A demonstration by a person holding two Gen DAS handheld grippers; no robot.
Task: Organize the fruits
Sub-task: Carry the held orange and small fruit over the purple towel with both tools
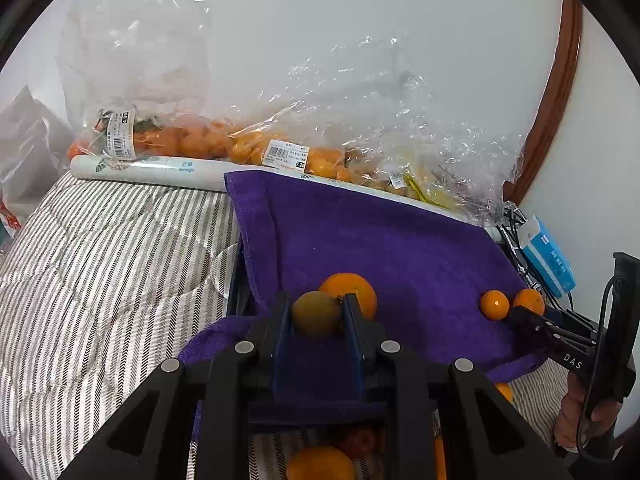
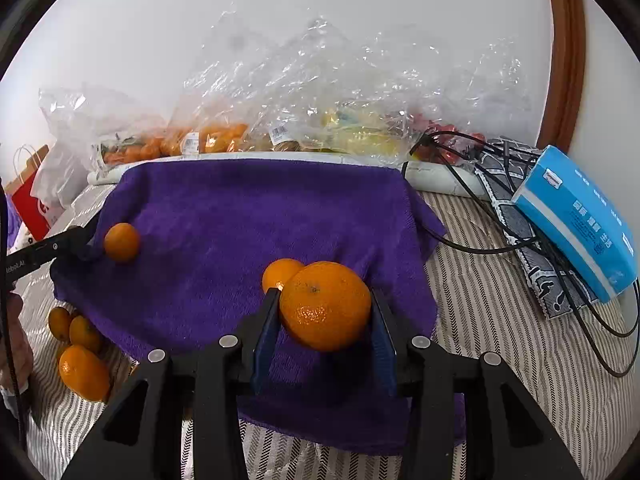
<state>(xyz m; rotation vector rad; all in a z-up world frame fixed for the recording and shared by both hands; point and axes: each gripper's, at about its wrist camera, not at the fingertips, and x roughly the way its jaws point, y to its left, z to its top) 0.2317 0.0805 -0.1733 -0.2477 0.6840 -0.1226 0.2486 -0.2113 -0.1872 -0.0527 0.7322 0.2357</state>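
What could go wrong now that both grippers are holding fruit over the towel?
1. The purple towel drapes over a raised edge, so a released orange might roll off toward the oranges on the bedding.
2. The left gripper pinches its small greenish fruit near the fingertips; it could slip.
3. The cables lie close to the right gripper.

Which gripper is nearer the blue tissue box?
Right. The right gripper, shut on a large orange, sits at the purple towel's right side, toward the tissue box. The left gripper holds a greenish fruit farther left.
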